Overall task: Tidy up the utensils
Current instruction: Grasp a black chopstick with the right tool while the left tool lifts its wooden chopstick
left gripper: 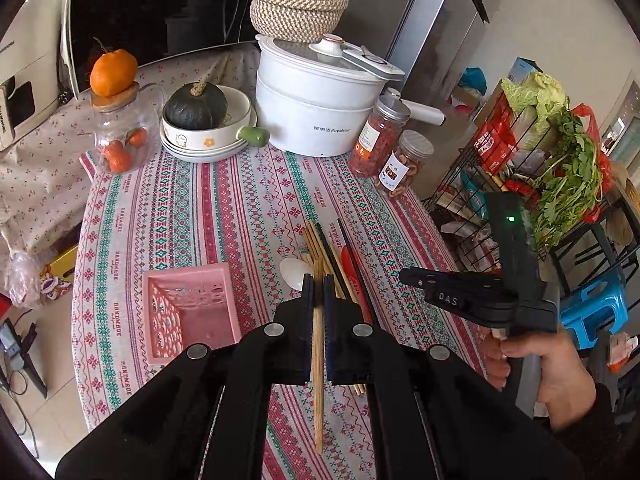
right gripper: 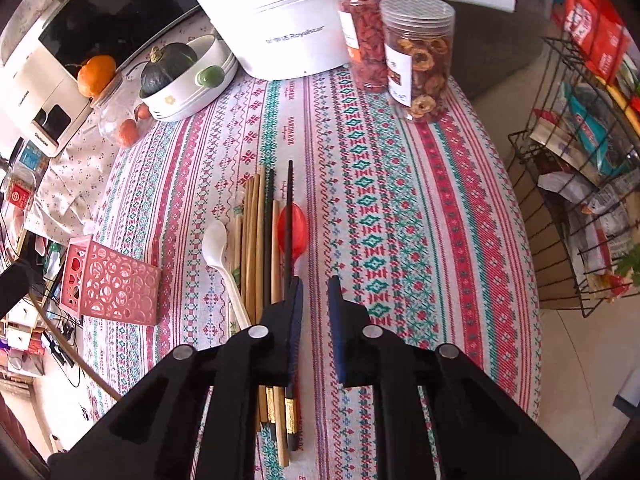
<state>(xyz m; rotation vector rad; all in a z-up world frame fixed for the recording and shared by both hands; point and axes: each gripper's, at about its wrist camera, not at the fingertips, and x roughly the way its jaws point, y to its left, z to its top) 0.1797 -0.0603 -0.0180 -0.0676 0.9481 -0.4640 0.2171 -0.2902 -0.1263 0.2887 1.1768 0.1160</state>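
Observation:
My left gripper is shut on a light wooden chopstick, held above the table. Below it lie several wooden and dark chopsticks, a white spoon and a red spoon. A pink perforated basket stands to their left. In the right wrist view the chopsticks, white spoon, red spoon and pink basket show too. My right gripper is open and empty, just right of a black chopstick. It also shows in the left wrist view.
At the back of the patterned tablecloth stand a white electric pot, two snack jars, a bowl with a dark squash and a glass jar with an orange. A wire rack of groceries stands right of the table.

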